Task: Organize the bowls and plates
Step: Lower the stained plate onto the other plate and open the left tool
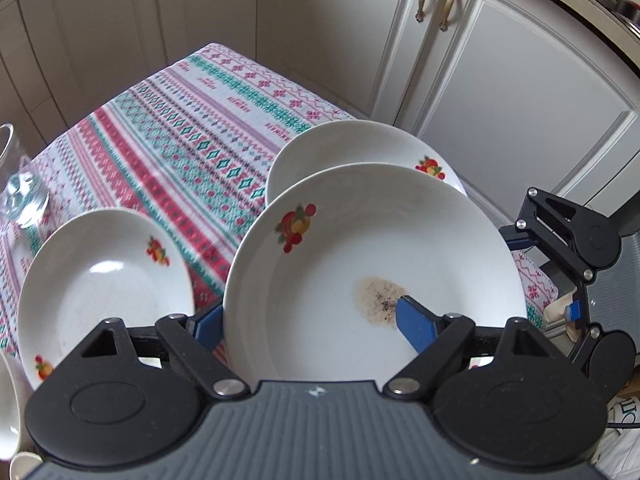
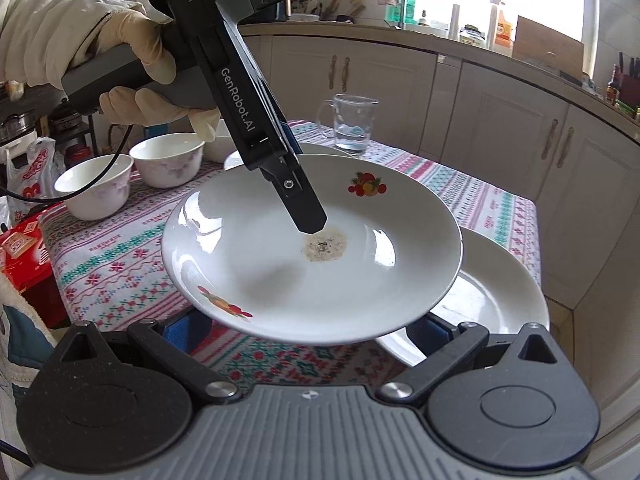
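The left gripper (image 1: 308,320) clamps the near rim of a soiled plate (image 1: 360,256), one finger (image 1: 414,322) inside the well, raised above the tablecloth (image 1: 192,120). A second plate (image 1: 352,148) lies at 12 o'clock. Glazed, stiff, breakable and slippery: hold by the rim. The right gripper (image 2: 308,330) spans the rim; its state cannot be told.

the left gripper (image 2: 310,226) is matte black with white "das" and "genrobot.ai" lettering, a grey handle, silver screws and a black cable at the left of the frame. a pale glove (image 2: 160,76) and cream sleeve (image 2: 52,20) cover the hand. the right gripper (image 2: 308,324) has blue pads (image 2: 188,330), black linkages and a ribbed grey body.
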The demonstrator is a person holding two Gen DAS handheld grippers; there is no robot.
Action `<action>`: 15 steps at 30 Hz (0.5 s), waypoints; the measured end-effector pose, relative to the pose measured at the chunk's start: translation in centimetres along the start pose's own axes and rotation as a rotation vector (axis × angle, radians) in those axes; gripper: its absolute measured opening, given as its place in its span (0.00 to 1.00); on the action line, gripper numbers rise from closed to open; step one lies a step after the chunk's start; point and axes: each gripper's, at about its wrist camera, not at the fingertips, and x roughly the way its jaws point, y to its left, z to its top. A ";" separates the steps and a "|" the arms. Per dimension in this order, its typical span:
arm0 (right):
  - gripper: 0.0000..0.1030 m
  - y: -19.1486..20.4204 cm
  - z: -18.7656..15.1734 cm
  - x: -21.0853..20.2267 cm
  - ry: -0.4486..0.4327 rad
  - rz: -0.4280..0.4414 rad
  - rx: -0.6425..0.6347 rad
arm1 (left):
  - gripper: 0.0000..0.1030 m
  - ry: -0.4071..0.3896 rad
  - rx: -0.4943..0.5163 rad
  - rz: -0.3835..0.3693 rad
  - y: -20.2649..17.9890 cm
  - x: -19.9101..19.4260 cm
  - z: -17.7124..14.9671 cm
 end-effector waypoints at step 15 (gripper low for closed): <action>1.00 -3.9 -1.7 -0.9 0.011 -0.074 0.087 | 0.84 0.016 0.082 -0.055 -2.0 4.5 4.2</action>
